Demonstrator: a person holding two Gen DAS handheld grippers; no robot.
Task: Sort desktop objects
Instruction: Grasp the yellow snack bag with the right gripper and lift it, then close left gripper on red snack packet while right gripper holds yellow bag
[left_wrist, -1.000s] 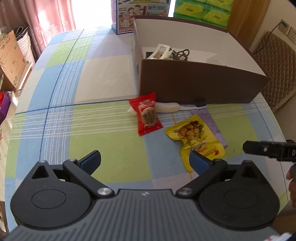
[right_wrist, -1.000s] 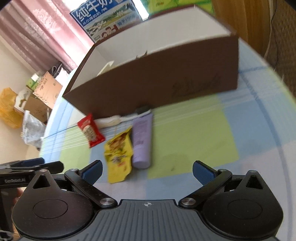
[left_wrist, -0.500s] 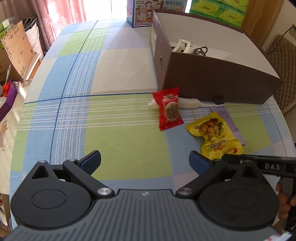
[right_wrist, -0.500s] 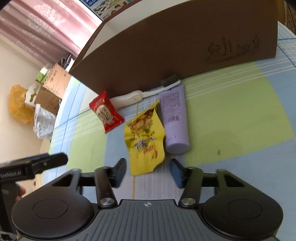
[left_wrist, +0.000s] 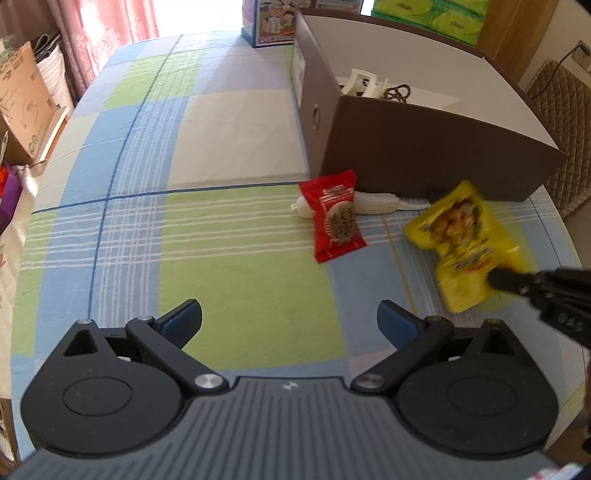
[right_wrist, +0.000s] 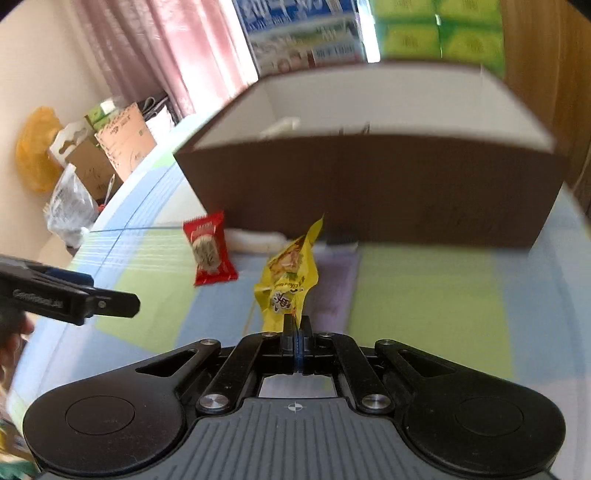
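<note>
The right gripper pinches the bottom edge of the yellow snack packet, raised at twelve o'clock before the brown box, while the left gripper hangs spread wide, the red snack packet at one o'clock.

Box stands at the far right of the table. Toothbrush lies along the box's near wall; one snack packet lies across its handle end. Right of that, a second snack packet is pinched at its near edge in the right gripper, raised off the tube lying under it. Left gripper hangs over bare cloth, left of both packets
</note>
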